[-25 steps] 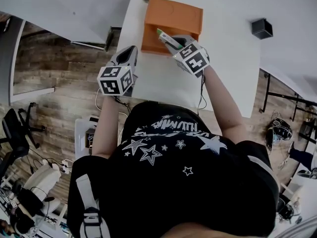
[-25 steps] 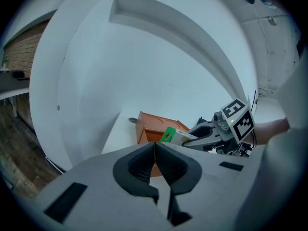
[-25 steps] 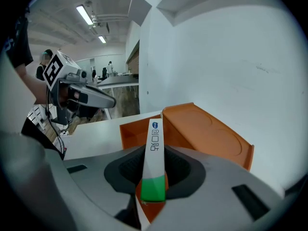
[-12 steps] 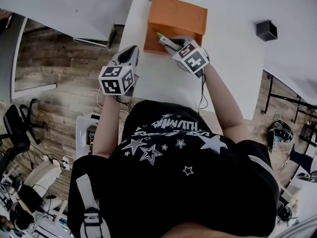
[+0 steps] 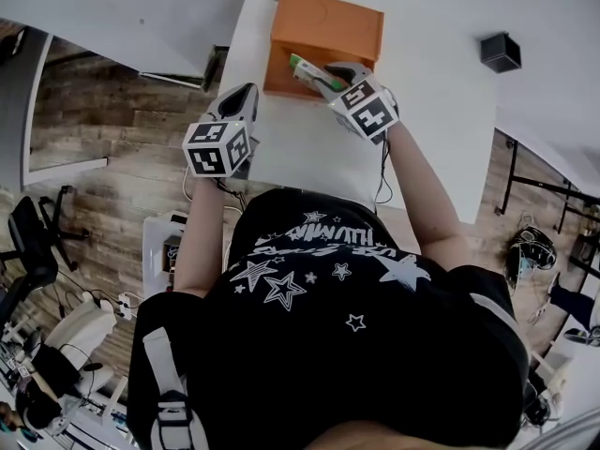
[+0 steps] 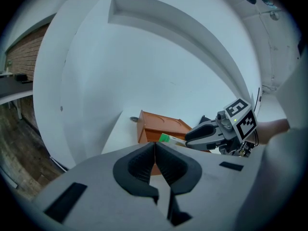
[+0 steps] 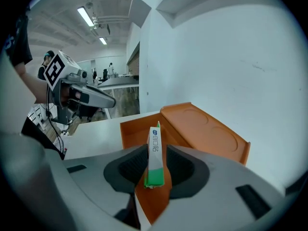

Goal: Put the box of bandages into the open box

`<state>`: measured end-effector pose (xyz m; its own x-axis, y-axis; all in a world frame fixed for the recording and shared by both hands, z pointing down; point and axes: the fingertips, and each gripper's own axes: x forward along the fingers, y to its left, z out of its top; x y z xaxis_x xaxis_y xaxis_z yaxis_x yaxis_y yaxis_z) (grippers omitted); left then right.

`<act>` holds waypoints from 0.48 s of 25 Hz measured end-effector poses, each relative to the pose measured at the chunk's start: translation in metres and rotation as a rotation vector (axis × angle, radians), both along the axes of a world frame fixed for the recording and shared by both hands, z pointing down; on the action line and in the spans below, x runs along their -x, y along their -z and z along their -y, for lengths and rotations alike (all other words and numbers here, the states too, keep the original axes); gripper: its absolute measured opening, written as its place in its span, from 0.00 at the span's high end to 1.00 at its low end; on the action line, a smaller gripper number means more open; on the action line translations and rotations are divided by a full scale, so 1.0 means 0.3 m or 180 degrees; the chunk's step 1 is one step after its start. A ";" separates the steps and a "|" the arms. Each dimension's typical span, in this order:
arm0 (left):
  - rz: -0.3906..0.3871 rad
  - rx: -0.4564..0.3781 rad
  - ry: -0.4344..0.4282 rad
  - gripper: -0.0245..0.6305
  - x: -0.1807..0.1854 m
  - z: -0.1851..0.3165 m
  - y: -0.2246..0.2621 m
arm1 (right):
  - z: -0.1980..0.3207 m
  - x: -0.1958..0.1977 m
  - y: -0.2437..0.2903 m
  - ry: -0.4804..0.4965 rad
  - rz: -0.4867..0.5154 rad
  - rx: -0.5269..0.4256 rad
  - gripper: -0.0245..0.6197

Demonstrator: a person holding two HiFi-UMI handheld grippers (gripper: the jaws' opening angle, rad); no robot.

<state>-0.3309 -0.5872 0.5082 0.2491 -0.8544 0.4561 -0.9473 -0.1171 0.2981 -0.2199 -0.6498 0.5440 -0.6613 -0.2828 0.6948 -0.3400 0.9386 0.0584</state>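
The slim white-and-green cardboard box of bandages (image 7: 155, 154) is pinched on edge in the right gripper (image 5: 325, 80), over the open orange box (image 5: 326, 26). The left gripper (image 6: 155, 154) is pressed together, empty, at the white table's (image 5: 431, 111) edge. Wood-plank floor (image 5: 103, 139) surrounds.

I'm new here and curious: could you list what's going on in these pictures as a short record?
Right tongs: shut on the bandage box
Left tongs: shut, empty, left of the orange box
Bandage box: white and green, above the orange box's opening
Orange box: open, on the table
Status: not yet released
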 end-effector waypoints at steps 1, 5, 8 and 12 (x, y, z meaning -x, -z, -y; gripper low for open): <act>0.0009 0.0006 0.0006 0.93 -0.008 -0.006 0.003 | 0.002 -0.012 0.008 -0.0026 0.0019 -0.0016 0.79; 0.0041 0.0025 0.0016 0.93 -0.048 -0.038 0.024 | -0.005 -0.060 0.039 -0.0085 0.0077 -0.0057 0.79; 0.0057 0.0023 0.0004 0.93 -0.097 -0.065 0.037 | -0.020 -0.112 0.065 -0.0138 0.0122 -0.0118 0.79; 0.0075 -0.0012 -0.0027 0.93 -0.166 -0.181 0.064 | -0.137 -0.187 0.112 -0.0213 0.0203 -0.0182 0.79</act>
<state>-0.2812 -0.5330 0.4891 0.2455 -0.8540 0.4587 -0.9531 -0.1261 0.2753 -0.1638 -0.6087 0.5104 -0.6820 -0.3658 0.6333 -0.4065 0.9094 0.0875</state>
